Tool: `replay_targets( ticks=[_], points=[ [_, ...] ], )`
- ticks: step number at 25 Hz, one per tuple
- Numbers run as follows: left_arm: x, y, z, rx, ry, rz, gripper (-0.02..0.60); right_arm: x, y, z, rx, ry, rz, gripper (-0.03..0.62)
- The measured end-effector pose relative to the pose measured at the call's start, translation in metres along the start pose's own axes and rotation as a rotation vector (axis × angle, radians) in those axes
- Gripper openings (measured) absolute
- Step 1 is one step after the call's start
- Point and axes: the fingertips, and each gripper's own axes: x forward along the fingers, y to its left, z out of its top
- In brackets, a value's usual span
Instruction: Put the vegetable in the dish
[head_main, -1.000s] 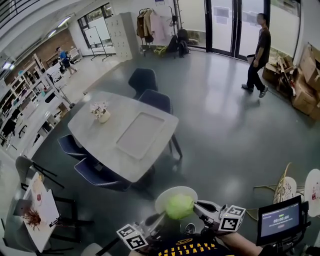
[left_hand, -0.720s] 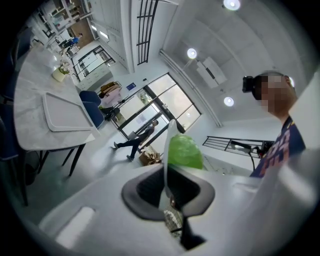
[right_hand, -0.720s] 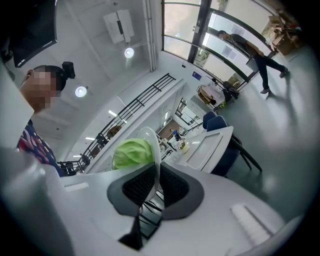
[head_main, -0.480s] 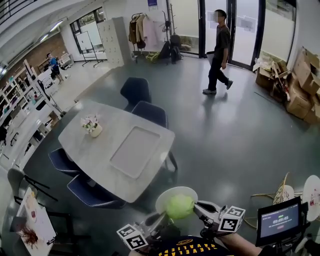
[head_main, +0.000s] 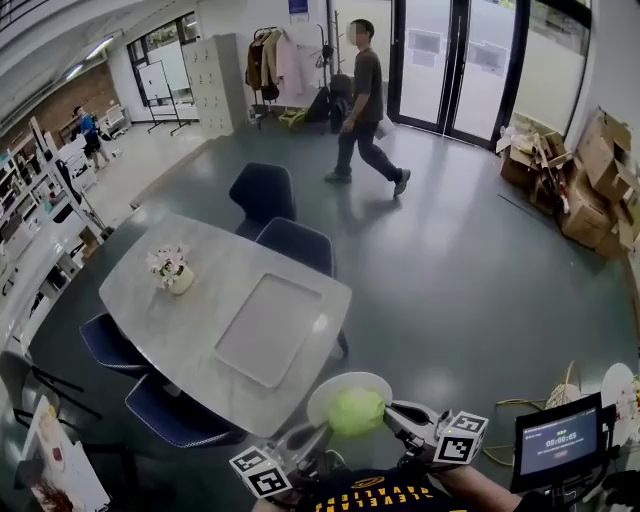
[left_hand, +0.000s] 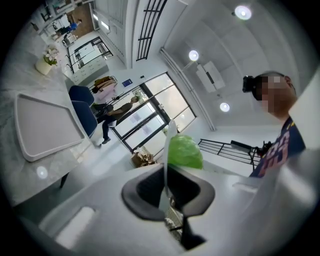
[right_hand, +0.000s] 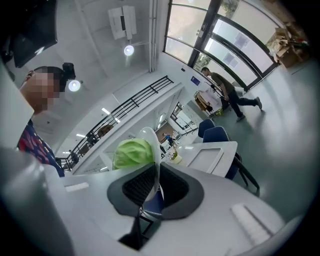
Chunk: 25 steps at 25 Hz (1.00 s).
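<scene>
Grip: clamped on the rim of white dish (head_main: 350, 377) from both sides, left gripper (head_main: 316, 434) at near-left edge, right gripper (head_main: 394, 413) at right edge; fingers (left_hand: 145, 192) of each shut w/ only the thin rim btwn them. Probably gripped two-sided to carry it level, w/ green vegetable (head_main: 357, 411) resting inside. Held in mid-air by near corner of table (head_main: 150, 320), not on it. Likely bound for tray (head_main: 268, 328) or bare top right of flower pot (head_main: 170, 270). Hard to tell: veg type (cabbage or lettuce), dish depth, underside. Cut off at bottom: rear of both grippers.
</scene>
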Motion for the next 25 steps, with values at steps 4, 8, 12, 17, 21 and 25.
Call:
replay_targets(
  ticks=[4,8,12,17,21,25],
  points=[
    [-0.007,0.013,0.025,0.0,0.004,0.001,0.012,0.028,0.004,0.006,0.005,0.01,-0.003,0.035],
    [-0.017,0.016,0.044,-0.008,-0.004,0.008,0.012,0.048,0.012,0.011,0.007,0.031,0.0,0.035],
    [-0.015,0.023,0.057,-0.008,-0.024,0.035,0.012,0.063,0.009,0.019,0.017,0.043,0.02,0.035],
    [0.021,0.052,0.076,0.014,-0.06,0.095,0.012,0.089,-0.032,0.053,0.013,0.084,0.09,0.035],
    [0.072,0.07,0.095,0.043,-0.1,0.131,0.012,0.101,-0.073,0.098,-0.003,0.121,0.142,0.037],
    [0.102,0.082,0.109,0.069,-0.14,0.178,0.012,0.113,-0.099,0.126,0.006,0.161,0.192,0.037]
  ],
)
